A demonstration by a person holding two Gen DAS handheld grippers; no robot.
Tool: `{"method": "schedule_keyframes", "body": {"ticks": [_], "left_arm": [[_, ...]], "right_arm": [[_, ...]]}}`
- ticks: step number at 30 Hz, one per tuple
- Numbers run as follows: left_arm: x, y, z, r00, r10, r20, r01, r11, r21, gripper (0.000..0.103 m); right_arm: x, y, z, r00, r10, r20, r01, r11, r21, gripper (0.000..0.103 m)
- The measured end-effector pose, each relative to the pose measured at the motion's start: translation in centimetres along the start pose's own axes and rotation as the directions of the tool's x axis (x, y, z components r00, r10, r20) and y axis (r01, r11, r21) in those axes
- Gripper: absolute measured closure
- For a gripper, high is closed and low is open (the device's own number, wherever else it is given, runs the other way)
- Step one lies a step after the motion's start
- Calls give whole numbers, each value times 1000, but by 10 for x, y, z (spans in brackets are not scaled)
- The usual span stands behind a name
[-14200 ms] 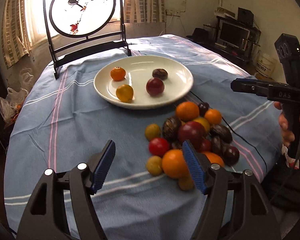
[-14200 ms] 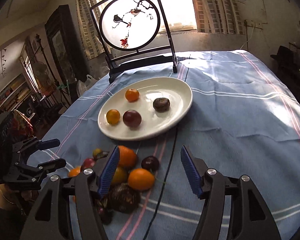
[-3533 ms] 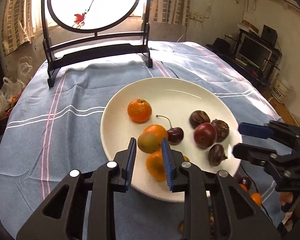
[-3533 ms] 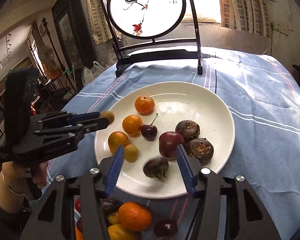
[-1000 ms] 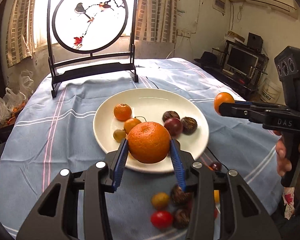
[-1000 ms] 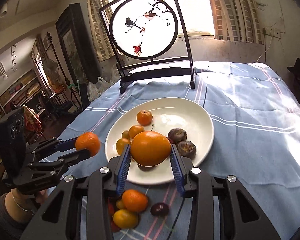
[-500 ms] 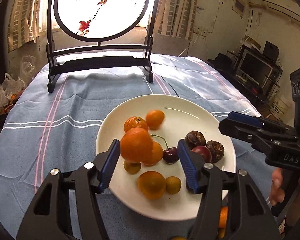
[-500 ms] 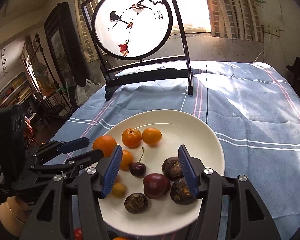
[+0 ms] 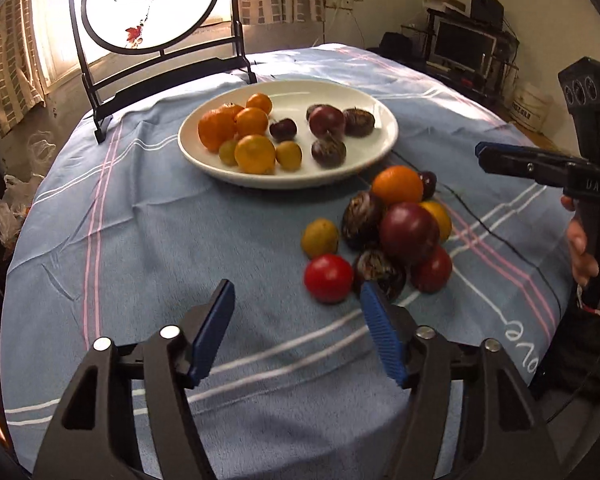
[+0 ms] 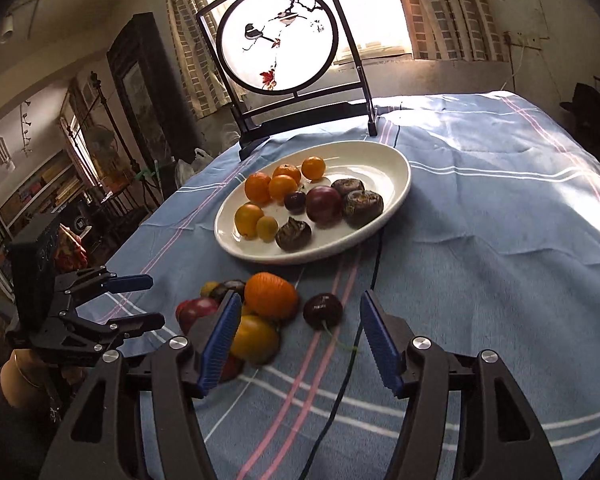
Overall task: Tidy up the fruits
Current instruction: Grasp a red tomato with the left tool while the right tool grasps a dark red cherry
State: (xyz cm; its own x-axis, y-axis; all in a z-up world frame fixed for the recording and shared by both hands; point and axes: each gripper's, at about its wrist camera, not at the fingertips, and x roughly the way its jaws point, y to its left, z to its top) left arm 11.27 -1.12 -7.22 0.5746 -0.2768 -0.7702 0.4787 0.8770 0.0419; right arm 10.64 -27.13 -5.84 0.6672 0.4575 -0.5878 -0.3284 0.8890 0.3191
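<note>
Nothing is being held by the left gripper [image 9: 296, 324]; its jaws, which have just been closing a little, are being kept well apart above the blue tablecloth [image 9: 148, 240]. The right gripper [image 10: 296, 336] is also being kept empty, its jaws having just been opening. Just beyond both, a pile of loose fruits [image 9: 384, 232] is lying on the cloth, a dark cherry [image 10: 323, 310] beside it. Farther away, oranges and dark fruits are being carried by the white plate [image 9: 364, 168]. Behind it, a round bird screen [image 10: 278, 40] is standing.
</note>
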Motion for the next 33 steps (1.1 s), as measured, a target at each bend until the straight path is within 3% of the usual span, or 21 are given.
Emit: {"method": "schedule_keyframes", "body": {"ticks": [1, 3, 18, 24, 29, 32, 33], "left_arm": [[4, -1, -1, 1000, 1, -17, -1, 1000, 3, 59], [9, -2, -1, 1000, -2, -25, 1, 1000, -6, 62], [22, -1, 6, 995, -104, 9, 104, 993, -58, 68], [39, 17, 13, 989, -140, -43, 135, 985, -108, 73], [35, 5, 10, 996, -81, -43, 80, 996, -33, 73], [36, 6, 11, 997, -68, -38, 67, 997, -42, 74], [35, 8, 11, 997, -66, -28, 65, 997, -51, 74]], "right_arm": [[1, -1, -4, 1000, 5, -6, -5, 1000, 6, 41], [2, -1, -8, 1000, 6, -13, -6, 1000, 11, 41], [0, -1, -10, 999, 47, -2, -47, 999, 2, 41], [4, -3, -9, 998, 50, -23, -49, 999, 14, 41], [6, 1, -8, 999, 30, -24, -30, 999, -9, 41], [18, 3, -5, 996, -39, -75, 37, 999, -17, 41], [28, 3, -1, 988, -99, -116, 97, 995, -22, 41]]}}
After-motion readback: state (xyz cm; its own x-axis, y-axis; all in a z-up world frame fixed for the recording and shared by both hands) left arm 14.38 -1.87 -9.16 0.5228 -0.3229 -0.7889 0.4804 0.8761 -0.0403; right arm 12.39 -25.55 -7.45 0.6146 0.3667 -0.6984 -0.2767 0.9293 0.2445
